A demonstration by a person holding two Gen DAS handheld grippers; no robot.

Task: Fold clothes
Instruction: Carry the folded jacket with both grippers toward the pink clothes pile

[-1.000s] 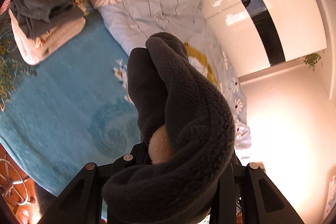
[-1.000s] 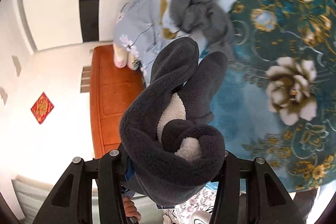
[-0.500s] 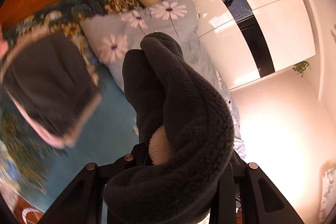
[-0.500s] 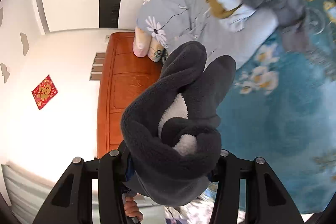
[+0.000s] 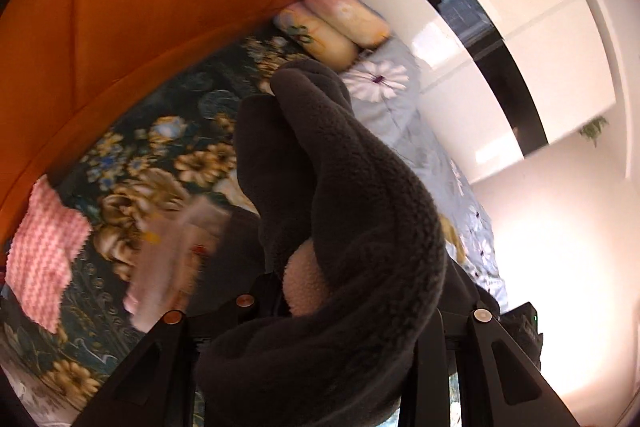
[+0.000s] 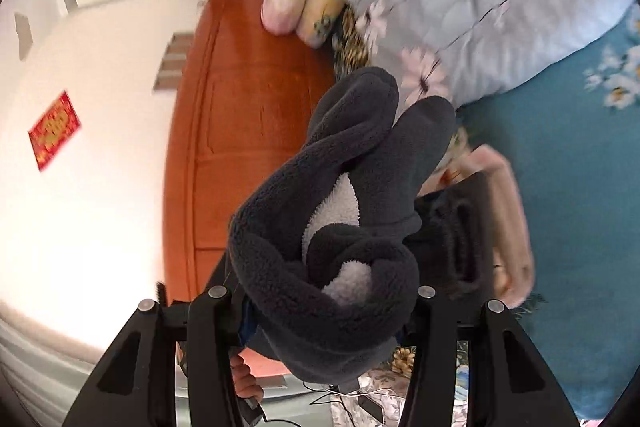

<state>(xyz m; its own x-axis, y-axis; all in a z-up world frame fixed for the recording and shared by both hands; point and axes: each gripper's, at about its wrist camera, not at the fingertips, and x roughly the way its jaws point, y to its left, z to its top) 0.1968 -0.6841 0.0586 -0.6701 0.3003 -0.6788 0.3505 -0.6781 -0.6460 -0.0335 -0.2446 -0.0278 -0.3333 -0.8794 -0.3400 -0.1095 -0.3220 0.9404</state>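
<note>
Bunching in thick folds, the dark grey fleece garment [image 5: 352, 211] shows pale lining and fills both views, held above the bed [image 6: 580, 195]. The left gripper [image 5: 320, 311] and right gripper [image 6: 320, 291] are each clamped on it. Behind lie a folded pile [image 6: 480, 227], blurred, and an orange headboard [image 5: 140, 7].
</note>
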